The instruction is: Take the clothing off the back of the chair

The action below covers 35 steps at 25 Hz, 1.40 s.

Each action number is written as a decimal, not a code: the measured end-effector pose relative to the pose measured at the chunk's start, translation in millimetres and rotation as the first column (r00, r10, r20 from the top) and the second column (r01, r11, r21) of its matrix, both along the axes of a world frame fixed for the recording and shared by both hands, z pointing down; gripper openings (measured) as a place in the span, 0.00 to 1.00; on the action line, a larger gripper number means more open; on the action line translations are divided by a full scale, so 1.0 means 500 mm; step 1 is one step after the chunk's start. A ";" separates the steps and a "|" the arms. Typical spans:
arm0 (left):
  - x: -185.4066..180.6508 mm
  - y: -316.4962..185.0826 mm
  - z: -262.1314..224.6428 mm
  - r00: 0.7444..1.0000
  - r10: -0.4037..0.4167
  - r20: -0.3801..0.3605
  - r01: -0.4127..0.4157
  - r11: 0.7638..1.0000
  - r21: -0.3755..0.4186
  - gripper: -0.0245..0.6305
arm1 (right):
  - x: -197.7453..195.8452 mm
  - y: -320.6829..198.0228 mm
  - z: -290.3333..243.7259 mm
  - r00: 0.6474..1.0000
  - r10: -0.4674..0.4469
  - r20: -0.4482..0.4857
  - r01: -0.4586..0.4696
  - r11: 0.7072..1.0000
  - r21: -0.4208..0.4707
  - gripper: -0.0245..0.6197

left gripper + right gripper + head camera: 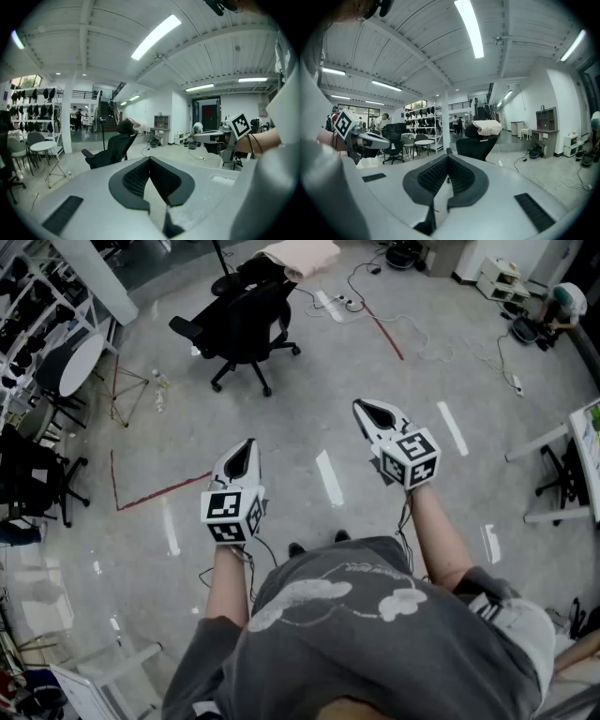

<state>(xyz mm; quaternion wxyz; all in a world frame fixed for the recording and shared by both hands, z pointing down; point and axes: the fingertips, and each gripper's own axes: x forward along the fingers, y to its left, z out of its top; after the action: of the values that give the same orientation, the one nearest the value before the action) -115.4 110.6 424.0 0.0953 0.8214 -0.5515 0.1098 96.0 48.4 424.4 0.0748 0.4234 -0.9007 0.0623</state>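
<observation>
**Claw state.** The left claw (246, 448) and the right claw (367, 410) are both closed and empty. In each gripper view the ribbed black pads meet at the tip, with nothing between them. Each claw is carried on a bare forearm, ahead of the person's grey shirt. In the head view the right claw sits further forward than the left. Both claws point towards the chair and dip slightly towards the floor (309, 371).

**Task object.** The clothing (302, 257) is a pale pink-cream piece. It lies draped over the top of the back of the chair (246, 320). The chair is a black office type on a five-arm wheeled base, and its seat is bare. In the head view it stands at the top, left of centre, well apart from both claws. Neither claw touches the chair or the clothing. The left gripper view shows the chair left of its claw tip, with the clothing over the headrest. The right gripper view shows the chair just right of its claw tip, with the clothing in a folded bulge on top.

**Surroundings.** Open grey floor lies between the claws and the chair. A red tape line (159, 491) runs across the floor to the left of the left claw. A white cable (412, 334) trails over the floor to the right of the chair. Racks (23, 296) stand at the left edge.
</observation>
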 end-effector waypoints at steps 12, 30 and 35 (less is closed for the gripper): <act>0.045 -0.012 0.012 0.999 0.013 0.040 -0.012 1.000 -0.023 0.04 | 0.031 -0.009 0.001 1.000 -0.014 0.005 0.014 1.000 0.011 0.03; 0.103 -0.005 0.061 0.998 -0.064 0.009 0.064 0.994 -0.085 0.04 | 0.128 -0.026 0.086 0.996 0.008 0.084 -0.002 0.998 -0.071 0.03; 0.097 -0.063 0.069 0.997 -0.070 -0.025 0.068 0.993 -0.092 0.04 | 0.137 -0.073 0.097 0.996 0.021 0.085 -0.013 0.996 -0.087 0.03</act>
<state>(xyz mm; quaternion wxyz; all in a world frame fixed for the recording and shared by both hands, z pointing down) -66.9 78.9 458.3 0.1441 0.7981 -0.5726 0.1200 164.3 12.1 472.7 0.0539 0.4244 -0.8959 0.1200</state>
